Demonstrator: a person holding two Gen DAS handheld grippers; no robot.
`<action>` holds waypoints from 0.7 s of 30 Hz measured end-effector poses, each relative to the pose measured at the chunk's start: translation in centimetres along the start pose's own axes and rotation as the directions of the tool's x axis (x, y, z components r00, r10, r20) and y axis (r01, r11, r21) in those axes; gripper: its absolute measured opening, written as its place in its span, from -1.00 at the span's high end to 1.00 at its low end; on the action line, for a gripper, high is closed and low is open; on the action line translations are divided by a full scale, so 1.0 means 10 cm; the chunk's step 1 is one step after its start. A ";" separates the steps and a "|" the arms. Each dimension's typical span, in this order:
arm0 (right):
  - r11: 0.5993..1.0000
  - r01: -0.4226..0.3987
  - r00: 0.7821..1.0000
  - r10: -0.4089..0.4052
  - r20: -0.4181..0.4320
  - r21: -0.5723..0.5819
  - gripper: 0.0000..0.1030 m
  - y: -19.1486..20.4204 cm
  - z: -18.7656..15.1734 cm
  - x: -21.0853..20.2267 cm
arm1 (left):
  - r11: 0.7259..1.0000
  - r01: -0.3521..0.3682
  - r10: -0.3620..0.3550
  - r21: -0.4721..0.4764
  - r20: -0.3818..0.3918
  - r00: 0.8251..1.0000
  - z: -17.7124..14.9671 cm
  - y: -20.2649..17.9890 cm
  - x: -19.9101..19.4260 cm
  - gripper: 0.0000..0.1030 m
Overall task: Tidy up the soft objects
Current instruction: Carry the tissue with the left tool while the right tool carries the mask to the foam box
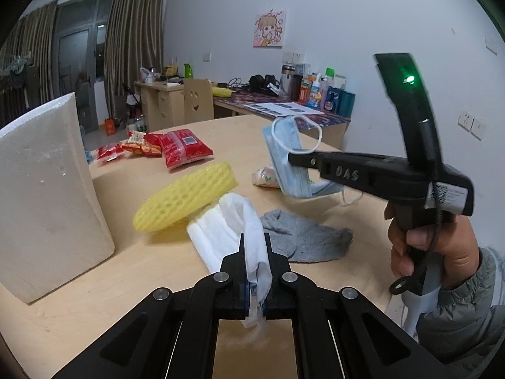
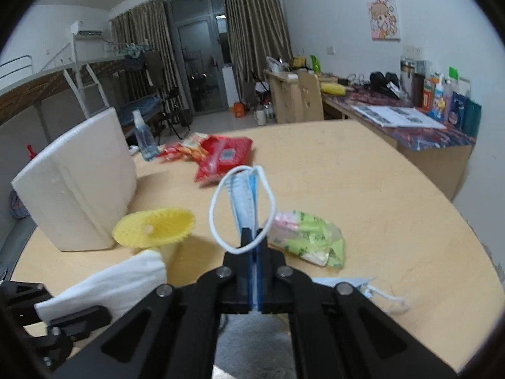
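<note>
Face mask [image 2: 244,195] hangs mid-frame, pinched by our right gripper [image 2: 255,240]; our left gripper [image 1: 254,246] pinches the white cloth [image 1: 227,224] lower centre. We're mid-carry; next, probably, we find each a spot.

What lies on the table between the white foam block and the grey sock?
In the left wrist view, the yellow foam net lies between the white foam block and the grey sock, alongside the white cloth clamped in the left gripper.
</note>
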State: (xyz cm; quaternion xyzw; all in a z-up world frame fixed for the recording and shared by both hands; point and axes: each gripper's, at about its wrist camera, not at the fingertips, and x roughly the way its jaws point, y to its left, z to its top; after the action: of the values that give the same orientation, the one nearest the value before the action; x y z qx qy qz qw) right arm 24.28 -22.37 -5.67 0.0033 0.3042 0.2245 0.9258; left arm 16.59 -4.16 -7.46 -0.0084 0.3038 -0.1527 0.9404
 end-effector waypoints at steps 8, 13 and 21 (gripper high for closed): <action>0.998 -0.057 0.991 0.055 0.120 0.012 0.94 0.02 0.19 -0.43 | 1.000 -0.007 0.006 0.007 0.076 0.997 0.14 -0.01 -0.32 0.94; 0.998 -0.068 0.981 0.066 0.181 0.008 0.93 0.03 0.27 -0.63 | 1.000 -0.015 0.014 0.008 0.127 0.992 0.26 -0.02 -0.54 0.94; 0.995 -0.098 0.969 0.095 0.229 -0.002 0.93 0.10 0.23 -0.85 | 0.999 -0.036 0.030 0.026 0.199 0.979 0.36 -0.12 -0.88 0.94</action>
State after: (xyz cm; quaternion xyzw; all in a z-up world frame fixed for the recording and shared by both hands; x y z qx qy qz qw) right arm 19.10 -24.78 1.15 0.0484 0.1960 0.2658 0.9426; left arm 11.59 -3.05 0.62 -0.0045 0.2061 -0.1399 0.9685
